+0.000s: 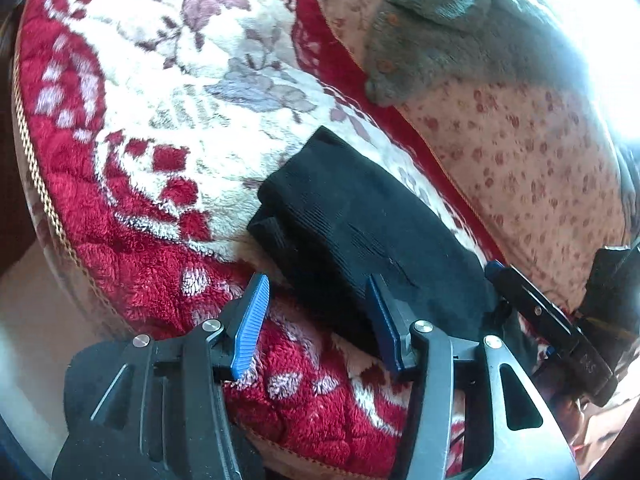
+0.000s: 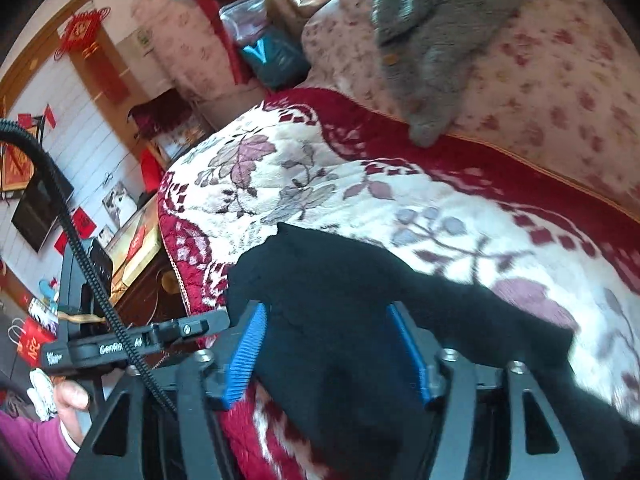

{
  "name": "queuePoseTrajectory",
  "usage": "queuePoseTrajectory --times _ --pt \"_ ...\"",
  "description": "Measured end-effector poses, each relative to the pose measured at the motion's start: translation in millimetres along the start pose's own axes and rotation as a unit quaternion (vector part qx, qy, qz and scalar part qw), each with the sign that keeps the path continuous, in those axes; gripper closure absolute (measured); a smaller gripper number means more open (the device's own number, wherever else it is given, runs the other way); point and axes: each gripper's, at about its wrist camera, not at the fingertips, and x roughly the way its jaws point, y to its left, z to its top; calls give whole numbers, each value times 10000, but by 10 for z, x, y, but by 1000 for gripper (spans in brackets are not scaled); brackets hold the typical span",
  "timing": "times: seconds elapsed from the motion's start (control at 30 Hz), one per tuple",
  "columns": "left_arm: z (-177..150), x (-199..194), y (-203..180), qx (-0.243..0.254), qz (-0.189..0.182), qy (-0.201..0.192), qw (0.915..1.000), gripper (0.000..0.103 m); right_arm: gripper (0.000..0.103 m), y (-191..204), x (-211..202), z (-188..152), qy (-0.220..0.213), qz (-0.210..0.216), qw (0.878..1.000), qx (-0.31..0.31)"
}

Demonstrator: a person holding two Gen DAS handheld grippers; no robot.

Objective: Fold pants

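The black pants (image 1: 352,224) lie folded into a compact bundle on a red and cream floral plush blanket (image 1: 152,120). My left gripper (image 1: 318,300) is open, its blue pads spread at the near edge of the bundle. The other gripper shows at the right of this view (image 1: 548,312). In the right wrist view the pants (image 2: 332,320) lie between the open jaws of my right gripper (image 2: 328,344), with cloth running between the blue pads (image 2: 248,344). The left gripper (image 2: 132,344) is at the left of that view, beside the bundle.
A grey knitted garment (image 1: 452,36) lies on the pink floral cushion (image 1: 520,160) behind the blanket. The blanket's edge with gold trim (image 1: 44,200) drops off at the left. A dark wooden cabinet (image 2: 148,292) and bags stand beyond the blanket's edge.
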Motion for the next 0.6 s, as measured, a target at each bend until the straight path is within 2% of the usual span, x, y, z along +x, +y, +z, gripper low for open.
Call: queuePoseTrajectory --times 0.33,0.6 --pt "84 214 23 -203 -21 42 9998 54 40 108 780 513 564 81 9976 -405" --pt "102 300 88 -335 -126 20 9994 50 40 276 1331 787 1194 23 9873 -1052"
